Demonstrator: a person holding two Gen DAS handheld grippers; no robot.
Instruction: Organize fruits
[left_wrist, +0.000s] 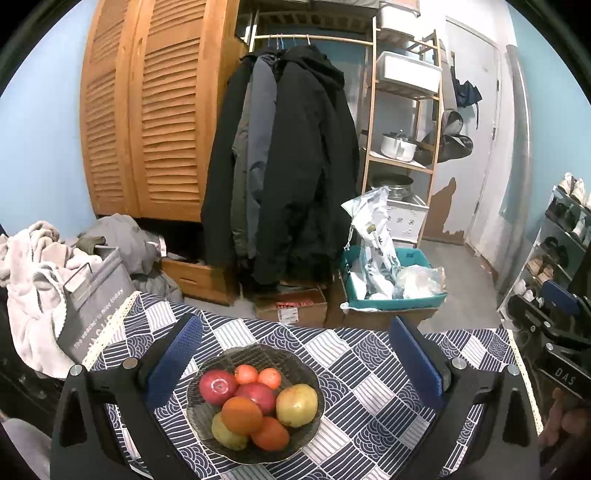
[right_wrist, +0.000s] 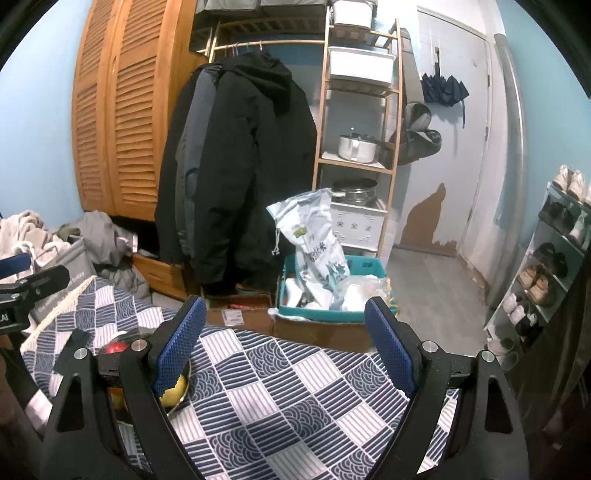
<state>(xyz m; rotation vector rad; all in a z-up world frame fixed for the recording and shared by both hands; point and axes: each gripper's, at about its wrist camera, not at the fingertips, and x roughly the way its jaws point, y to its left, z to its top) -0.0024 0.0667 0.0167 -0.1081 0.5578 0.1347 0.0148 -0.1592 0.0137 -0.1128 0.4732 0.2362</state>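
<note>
A dark glass bowl (left_wrist: 310, 435) sits on the blue-and-white patterned tablecloth (left_wrist: 373, 373). It holds two red apples (left_wrist: 218, 386), a yellow-green apple (left_wrist: 297, 404), a yellow pear (left_wrist: 227, 435) and several oranges (left_wrist: 242, 415). My left gripper (left_wrist: 295, 363) is open and empty, its blue pads (left_wrist: 175, 354) either side of the bowl, above it. My right gripper (right_wrist: 286, 347) is open and empty over bare cloth (right_wrist: 295, 398). The bowl's edge, with a yellow fruit (right_wrist: 173, 391) and a red apple (right_wrist: 116, 347), shows behind its left finger.
The table's far edge drops to the floor with a cardboard box (left_wrist: 291, 308) and a teal bin of bags (left_wrist: 391, 280). A grey laundry basket (left_wrist: 92, 299) stands at the left. Hanging coats (left_wrist: 280, 166), a wooden shelf (left_wrist: 402, 122) and a shoe rack (right_wrist: 546, 266) stand behind.
</note>
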